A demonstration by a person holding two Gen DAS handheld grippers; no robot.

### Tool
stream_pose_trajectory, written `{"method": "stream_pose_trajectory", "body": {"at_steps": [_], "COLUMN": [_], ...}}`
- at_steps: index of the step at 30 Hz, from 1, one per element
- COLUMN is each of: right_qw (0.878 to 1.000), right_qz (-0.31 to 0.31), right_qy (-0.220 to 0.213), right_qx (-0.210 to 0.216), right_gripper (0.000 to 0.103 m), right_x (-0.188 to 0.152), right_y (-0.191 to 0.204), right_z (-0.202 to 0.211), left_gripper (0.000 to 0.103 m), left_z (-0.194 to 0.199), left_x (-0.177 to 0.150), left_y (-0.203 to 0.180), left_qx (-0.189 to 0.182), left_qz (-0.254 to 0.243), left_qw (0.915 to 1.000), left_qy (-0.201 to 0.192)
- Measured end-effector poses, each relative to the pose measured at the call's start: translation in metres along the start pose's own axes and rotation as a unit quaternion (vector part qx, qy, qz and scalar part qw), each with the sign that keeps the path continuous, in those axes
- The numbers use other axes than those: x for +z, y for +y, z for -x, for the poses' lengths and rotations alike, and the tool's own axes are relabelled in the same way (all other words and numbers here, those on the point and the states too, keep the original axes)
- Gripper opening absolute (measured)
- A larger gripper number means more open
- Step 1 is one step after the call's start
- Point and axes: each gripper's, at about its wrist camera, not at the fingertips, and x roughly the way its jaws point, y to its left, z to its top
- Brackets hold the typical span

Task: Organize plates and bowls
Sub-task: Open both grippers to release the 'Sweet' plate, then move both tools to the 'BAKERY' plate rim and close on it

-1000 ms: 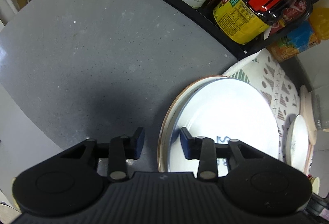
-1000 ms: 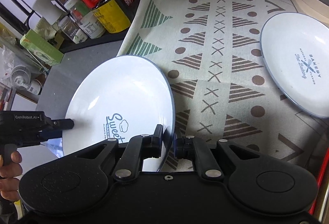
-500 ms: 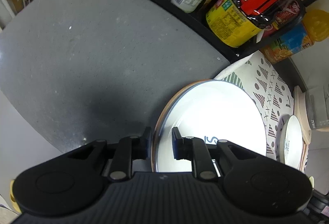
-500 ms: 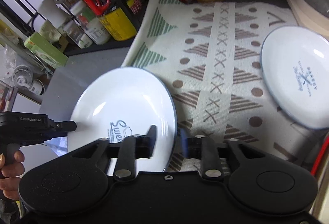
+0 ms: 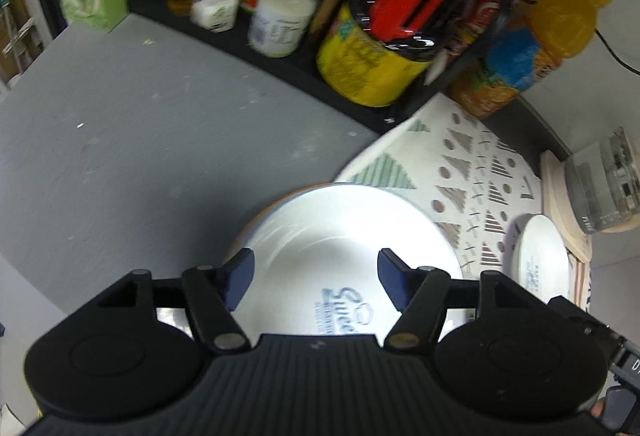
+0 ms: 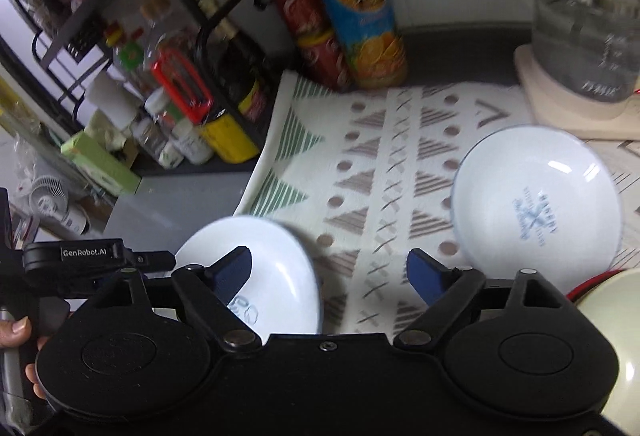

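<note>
A white "Sweet" plate (image 5: 344,236) lies on top of a brown-rimmed plate at the edge of the patterned mat (image 5: 472,172); it also shows in the right wrist view (image 6: 276,260). My left gripper (image 5: 314,276) is open above its near part, touching nothing. My right gripper (image 6: 330,272) is open and empty, above the mat (image 6: 372,172) beside that plate. A second white "Bakery" plate (image 6: 536,208) lies on the mat at the right, small in the left wrist view (image 5: 540,260).
A black rack with jars and bottles (image 5: 360,28) lines the back of the grey counter (image 5: 120,140). An orange juice bottle (image 6: 356,16) and red cans stand behind the mat. A glass jug on a wooden board (image 6: 584,28) is at the back right. A cream bowl rim (image 6: 612,336) is near right.
Both grippers have opened and let go of the Sweet plate, which now lies flat on the brown-rimmed plate. Both grippers have drawn back and tilted up.
</note>
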Motion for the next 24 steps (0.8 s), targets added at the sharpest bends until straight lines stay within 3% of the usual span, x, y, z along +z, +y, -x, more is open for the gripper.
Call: {"method": "stream_pose_trajectory", "body": {"at_steps": [13, 24], "right_qw": [0.996, 0.986], "right_qz": [-0.049, -0.121], "right_qy": [-0.044, -0.042], "right_qx": [-0.054, -0.104], "right_gripper": [0.089, 0.089], "right_x": [0.016, 0.029], "right_y": [-0.048, -0.102], "right_z": [0.031, 0.038], "left_gripper": [0.068, 0.068], "left_z": [-0.015, -0.04], "left_x": [0.009, 0.016], "left_y": [-0.065, -0.124], "left_qx": [-0.038, -0.072], "left_qz": [-0.055, -0.09], "left_qw": [0.9977, 0.9927], "left_qy": [0.014, 0.036]}}
